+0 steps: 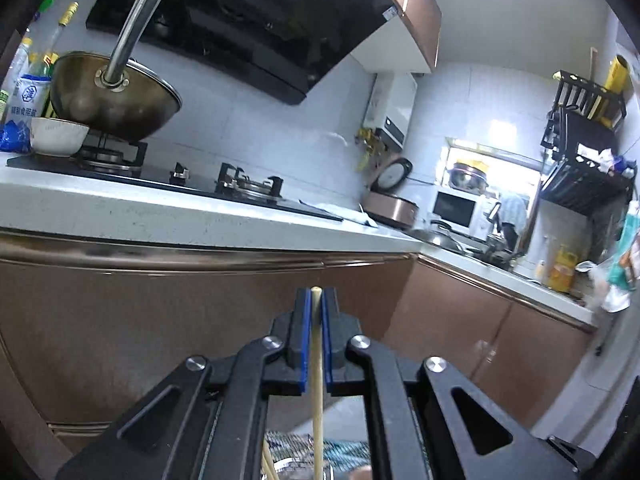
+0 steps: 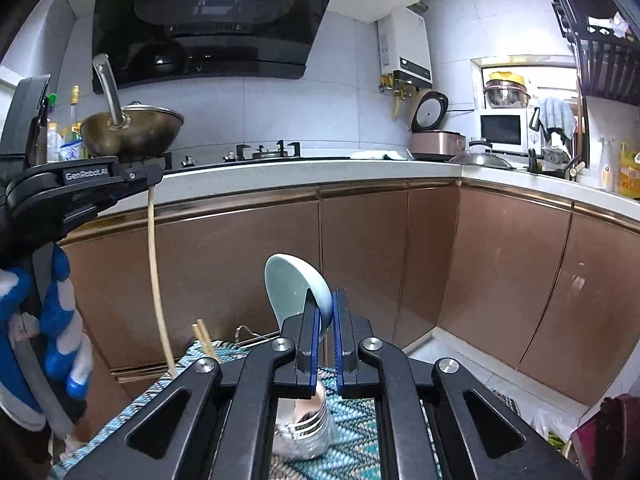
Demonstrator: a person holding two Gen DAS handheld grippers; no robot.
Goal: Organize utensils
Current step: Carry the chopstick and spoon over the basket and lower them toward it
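Hanging straight down, a slim pale wooden chopstick (image 1: pixel 317 344) is pinched between the blue pads of the left tool (image 1: pixel 317 300). The right tool (image 2: pixel 325 312) clamps a smooth, rounded pale-blue ceramic spoon (image 2: pixel 294 286), bowl upward, above a zigzag-woven mat (image 2: pixel 352 420) before glossy brown cabinets (image 2: pixel 400 260).

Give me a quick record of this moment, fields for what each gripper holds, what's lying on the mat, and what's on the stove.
left gripper: shut on one wooden chopstick, which hangs down from the jaws
right gripper: shut on a pale blue ceramic spoon, bowl end up
patterned mat: more chopsticks at its far edge; other items there too hidden to name
stove: wok with a metal handle on the left burner
counter: rice cooker with lid open, microwave beyond
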